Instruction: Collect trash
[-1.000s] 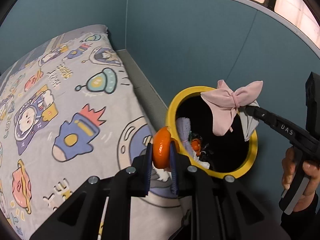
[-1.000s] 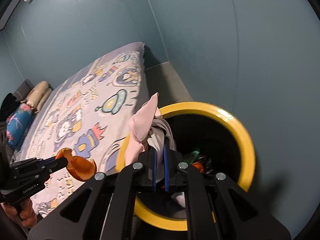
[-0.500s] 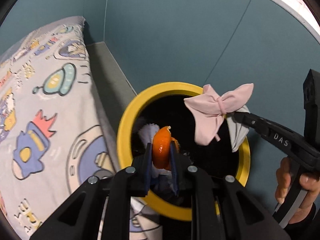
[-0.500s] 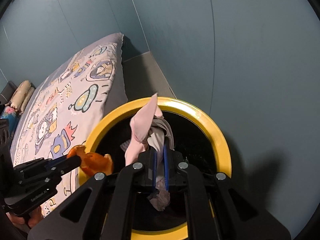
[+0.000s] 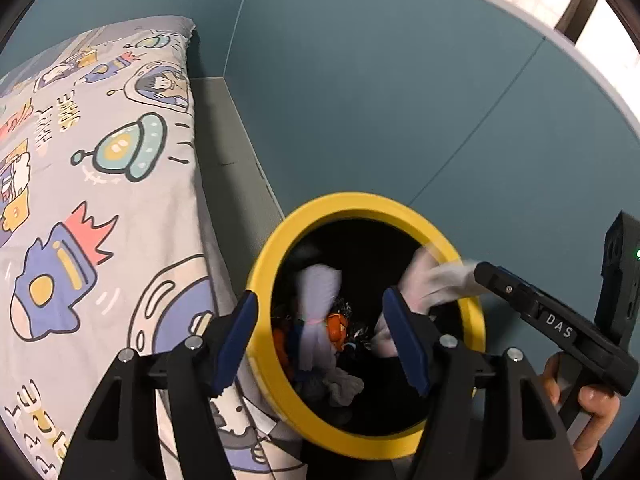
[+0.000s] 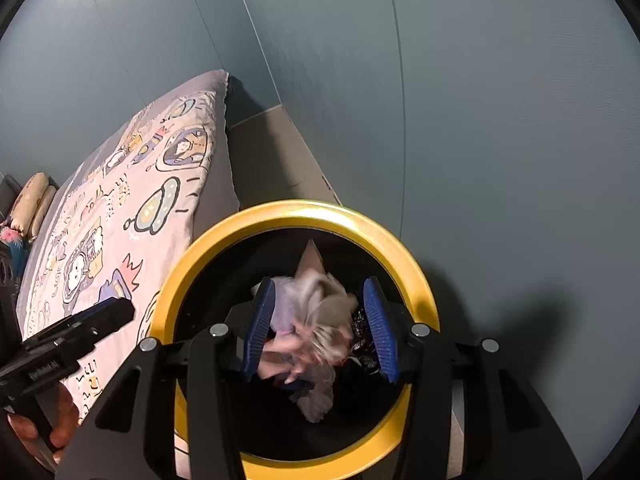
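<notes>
You are holding both grippers over the yellow-rimmed trash bin (image 5: 276,248), which is standing on the floor between the bed with the cartoon sheet (image 5: 100,200) and the blue wall (image 5: 400,100).

The left gripper (image 5: 320,336) has just been opening — its blue pads are standing well apart with nothing between them, and the orange peel (image 5: 336,326) is lying down inside the bin among other trash.

The right gripper (image 6: 320,330) has also just been opening. Its pads are standing apart, and the pink and grey cloth bundle (image 6: 312,320) is blurred between them — not pressed by either pad, and inside the ring of the bin in both views.
</notes>
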`<state>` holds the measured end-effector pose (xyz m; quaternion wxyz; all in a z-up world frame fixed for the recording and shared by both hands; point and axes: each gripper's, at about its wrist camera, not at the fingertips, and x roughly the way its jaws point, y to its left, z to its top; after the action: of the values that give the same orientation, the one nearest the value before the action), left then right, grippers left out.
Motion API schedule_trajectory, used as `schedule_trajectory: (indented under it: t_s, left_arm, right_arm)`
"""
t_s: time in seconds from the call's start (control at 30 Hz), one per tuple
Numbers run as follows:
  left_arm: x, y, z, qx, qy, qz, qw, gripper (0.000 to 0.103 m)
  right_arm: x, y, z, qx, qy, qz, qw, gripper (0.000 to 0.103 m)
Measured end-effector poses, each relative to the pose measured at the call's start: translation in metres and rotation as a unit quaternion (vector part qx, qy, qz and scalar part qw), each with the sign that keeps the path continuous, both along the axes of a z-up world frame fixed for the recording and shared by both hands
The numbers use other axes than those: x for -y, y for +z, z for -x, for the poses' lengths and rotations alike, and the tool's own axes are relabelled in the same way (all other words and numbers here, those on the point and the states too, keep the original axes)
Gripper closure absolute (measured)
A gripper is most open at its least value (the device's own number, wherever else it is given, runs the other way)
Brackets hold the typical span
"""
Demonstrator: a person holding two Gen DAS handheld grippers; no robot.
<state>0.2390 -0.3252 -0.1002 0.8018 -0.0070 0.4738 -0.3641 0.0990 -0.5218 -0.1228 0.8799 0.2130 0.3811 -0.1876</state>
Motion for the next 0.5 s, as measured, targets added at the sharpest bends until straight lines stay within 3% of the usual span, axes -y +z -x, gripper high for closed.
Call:
schedule_trajectory:
  t_s: [0.23,0.5]
  left_arm:
    - [-0.050,0.021,-0.002,0.020,0.036,0.018,0.9990,0.041]
    - [-0.161,0.026,-0.004,0.043,0.118,0.014,0.9920,0.041]
  right_arm:
    - [-0.016,0.019,0.005,0.011,-0.002,0.026,1.000,0.059]
    - [-0.079,0.029,-0.011,0.017,0.063,0.029,0.997,0.058]
